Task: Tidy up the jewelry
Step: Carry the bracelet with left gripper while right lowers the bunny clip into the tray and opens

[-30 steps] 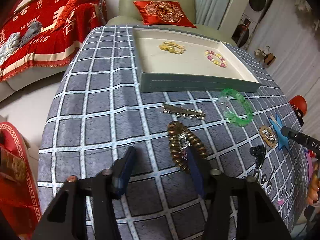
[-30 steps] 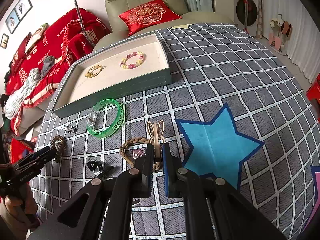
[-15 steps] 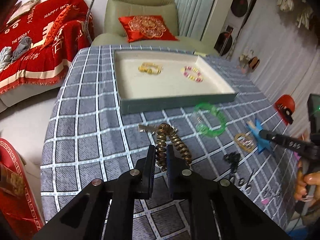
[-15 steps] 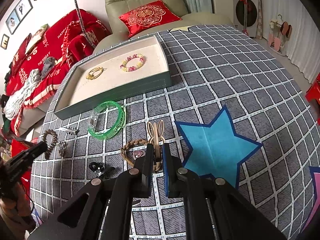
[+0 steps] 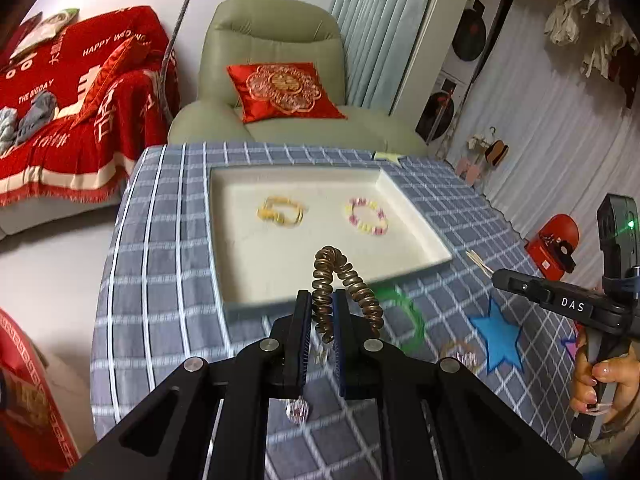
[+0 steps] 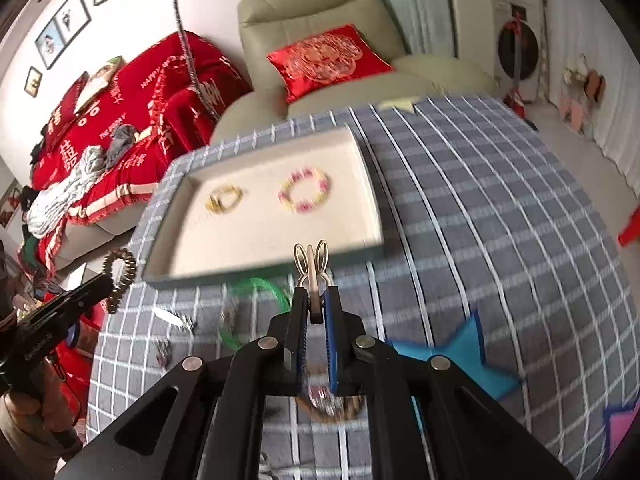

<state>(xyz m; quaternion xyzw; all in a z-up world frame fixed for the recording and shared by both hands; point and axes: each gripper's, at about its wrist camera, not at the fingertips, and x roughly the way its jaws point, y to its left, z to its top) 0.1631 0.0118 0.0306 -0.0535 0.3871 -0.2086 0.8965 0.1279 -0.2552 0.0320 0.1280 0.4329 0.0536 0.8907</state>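
My left gripper (image 5: 322, 308) is shut on a bronze bead bracelet (image 5: 346, 280), which hangs lifted above the checked cloth in front of the cream jewelry tray (image 5: 424, 240). My right gripper (image 6: 315, 304) is shut on a rabbit-ear hair clip (image 6: 312, 264), raised off the table near the tray's (image 6: 360, 160) front edge. Inside the tray lie a gold bracelet (image 5: 282, 212) and a pink-and-yellow bead bracelet (image 5: 366, 216). In the right wrist view the left gripper (image 6: 100, 284) shows at far left with the bronze bracelet (image 6: 120, 276) dangling from it.
On the cloth lie a green bangle (image 5: 404, 320), a braided bracelet with a pink charm (image 6: 324, 400), a silver hair clip (image 6: 172, 318) and a blue star patch (image 5: 498, 334). A green armchair with a red cushion (image 5: 282, 90) stands behind the table.
The left gripper shut on the bronze bracelet and lifted it toward the tray. The right gripper rose with the rabbit-ear clip, off the braided bracelet.
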